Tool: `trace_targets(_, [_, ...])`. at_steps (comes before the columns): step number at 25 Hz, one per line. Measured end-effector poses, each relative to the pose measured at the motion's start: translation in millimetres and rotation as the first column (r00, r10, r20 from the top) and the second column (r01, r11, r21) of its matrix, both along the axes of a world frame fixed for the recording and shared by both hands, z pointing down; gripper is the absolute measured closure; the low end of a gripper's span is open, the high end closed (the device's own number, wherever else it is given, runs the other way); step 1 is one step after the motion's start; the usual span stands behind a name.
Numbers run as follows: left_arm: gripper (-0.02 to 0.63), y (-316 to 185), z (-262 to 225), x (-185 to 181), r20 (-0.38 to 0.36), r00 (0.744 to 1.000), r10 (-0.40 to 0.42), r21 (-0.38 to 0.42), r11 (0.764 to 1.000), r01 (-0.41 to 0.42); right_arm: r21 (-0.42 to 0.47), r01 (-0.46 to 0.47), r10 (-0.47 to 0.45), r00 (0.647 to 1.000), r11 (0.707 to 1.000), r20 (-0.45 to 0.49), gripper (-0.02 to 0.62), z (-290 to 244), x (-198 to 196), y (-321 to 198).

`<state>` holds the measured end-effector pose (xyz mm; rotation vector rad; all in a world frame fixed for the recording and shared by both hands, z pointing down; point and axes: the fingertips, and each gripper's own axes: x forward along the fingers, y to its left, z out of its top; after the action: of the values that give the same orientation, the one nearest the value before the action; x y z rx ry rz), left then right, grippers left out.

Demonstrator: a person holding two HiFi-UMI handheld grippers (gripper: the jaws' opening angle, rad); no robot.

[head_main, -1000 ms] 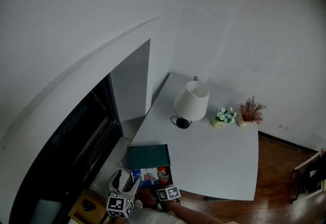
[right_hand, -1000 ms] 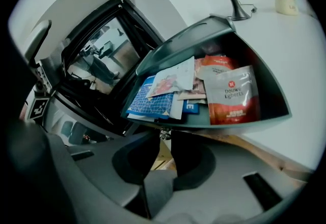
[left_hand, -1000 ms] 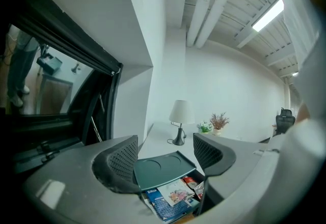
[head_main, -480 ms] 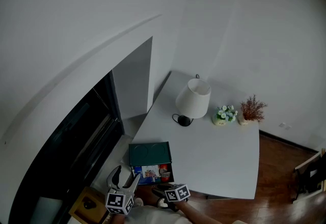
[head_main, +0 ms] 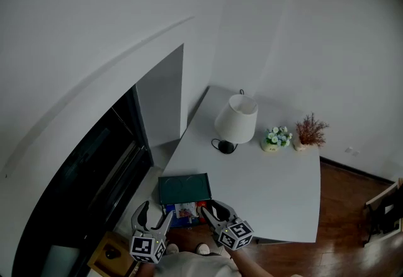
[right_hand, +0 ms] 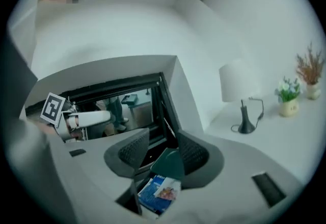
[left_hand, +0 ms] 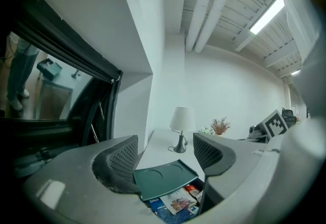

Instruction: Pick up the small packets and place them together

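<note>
A dark green box stands at the table's near left corner with its lid (head_main: 183, 188) up. Inside it lie small packets (head_main: 184, 213): a blue one (left_hand: 160, 208), a white picture one (left_hand: 177, 199) and a red one (left_hand: 192, 191). My left gripper (head_main: 157, 211) hangs just left of the box, open, with nothing between its fingers (left_hand: 122, 159). My right gripper (head_main: 213, 208) is at the box's near right side, also open and empty. In the right gripper view the lid (right_hand: 168, 163) and the blue packet (right_hand: 152, 193) lie beyond its gripper (right_hand: 163, 139).
On the white table (head_main: 264, 194) stand a lamp (head_main: 236, 119), a small flower pot (head_main: 277, 139) and a dried plant (head_main: 310, 134). A dark glass wall (head_main: 94, 175) runs along the left. There is wooden floor (head_main: 352, 219) to the right and a brown object (head_main: 110, 254) by the left gripper.
The right gripper was shut over the box's packets. It has drawn back to the right and toward me, and it now stands open. The left gripper has hardly moved.
</note>
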<state>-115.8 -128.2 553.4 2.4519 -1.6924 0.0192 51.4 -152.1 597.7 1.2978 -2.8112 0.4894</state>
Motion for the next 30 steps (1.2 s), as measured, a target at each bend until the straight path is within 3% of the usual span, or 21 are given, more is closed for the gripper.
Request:
trace_targets(3, [0.281, 0, -4, 2, -0.010, 1.000, 0.000, 0.013, 1.000, 0.000, 0.131, -0.050, 0.054, 0.998, 0.990, -0.023, 0.400, -32, 8, -3])
trace_targets(6, [0.281, 1, -9, 5, -0.036, 0.999, 0.016, 0.032, 0.999, -0.015, 0.200, -0.060, 0.071, 0.996, 0.978, -0.045, 0.402, -48, 10, -2])
trace_targets(15, [0.306, 0, -3, 3, -0.025, 1.000, 0.002, 0.017, 1.000, -0.001, 0.211, -0.045, 0.056, 0.997, 0.976, -0.045, 0.419, -53, 9, -4])
trace_targets(18, [0.319, -2, 15, 3, 0.001, 1.000, 0.005, -0.039, 0.999, -0.005, 0.195, -0.035, 0.044, 0.998, 0.980, -0.040, 0.419, -49, 7, -5])
trace_targets(21, [0.319, -1, 55, 9, 0.060, 0.997, 0.047, -0.173, 0.984, -0.036, 0.182, -0.025, 0.032, 0.999, 0.983, -0.038, 0.419, -46, 5, -5])
trace_targets(23, [0.319, 4, 94, 15, 0.101, 0.989, 0.104, -0.306, 0.950, -0.069, 0.175, -0.016, 0.023, 0.999, 0.984, -0.039, 0.422, -43, 3, -4])
trace_targets(26, [0.318, 15, 159, 21, 0.144, 0.972, 0.188, -0.533, 0.842, -0.084, 0.169, -0.004, 0.010, 0.999, 0.986, -0.038, 0.430, -40, 1, -2])
trace_targets(28, [0.316, 17, 189, 25, 0.161, 0.961, 0.225, -0.616, 0.784, -0.080, 0.167, 0.003, 0.003, 0.999, 0.986, -0.040, 0.432, -38, 0, -1])
trace_targets(30, [0.317, 14, 209, 29, 0.168, 0.953, 0.253, -0.656, 0.750, -0.083, 0.168, 0.012, -0.004, 0.999, 0.986, -0.048, 0.439, -37, -2, 0])
